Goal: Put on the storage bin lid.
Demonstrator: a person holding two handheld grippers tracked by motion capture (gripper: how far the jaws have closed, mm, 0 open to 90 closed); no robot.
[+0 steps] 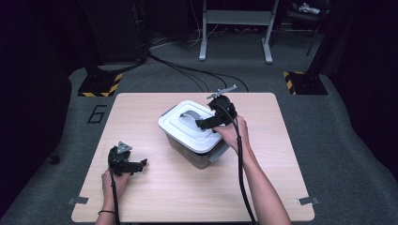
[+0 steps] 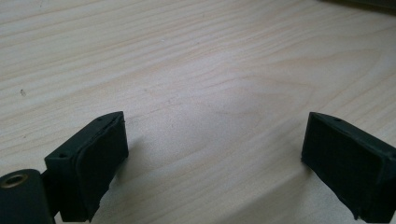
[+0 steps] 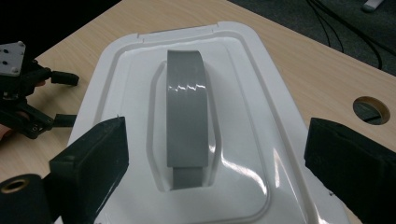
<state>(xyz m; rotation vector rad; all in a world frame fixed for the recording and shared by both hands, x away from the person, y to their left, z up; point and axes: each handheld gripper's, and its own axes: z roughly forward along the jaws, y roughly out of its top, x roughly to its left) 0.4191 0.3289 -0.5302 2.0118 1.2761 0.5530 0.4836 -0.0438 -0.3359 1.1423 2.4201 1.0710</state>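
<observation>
Handle (image 3: 186, 116) of grey plastic is arching over the recess in the white lid (image 3: 243, 74) of a storage box (image 1: 196, 133), and the box is sitting near the middle of the table (image 1: 155, 197), a little toward the far edge and turned at an angle to it. The right gripper (image 1: 202, 124) is hovering just over the lid with its jaws standing wide apart, one on each side of the handle and touching nothing. The left gripper (image 1: 141, 163) is resting near the table's near left corner, well apart from the box, its jaws also spread wide over bare wood.

The likely trouble from here is a poor bite: if the jaws are closing while sitting too high or off to one side, the smooth, glossy handle may be slipping out. A lift by the handle alone could also be tipping the box, or popping the lid off if its grey side latches (image 1: 219, 153) are not holding. With the other gripper so far away, nothing is steadying the box.
</observation>
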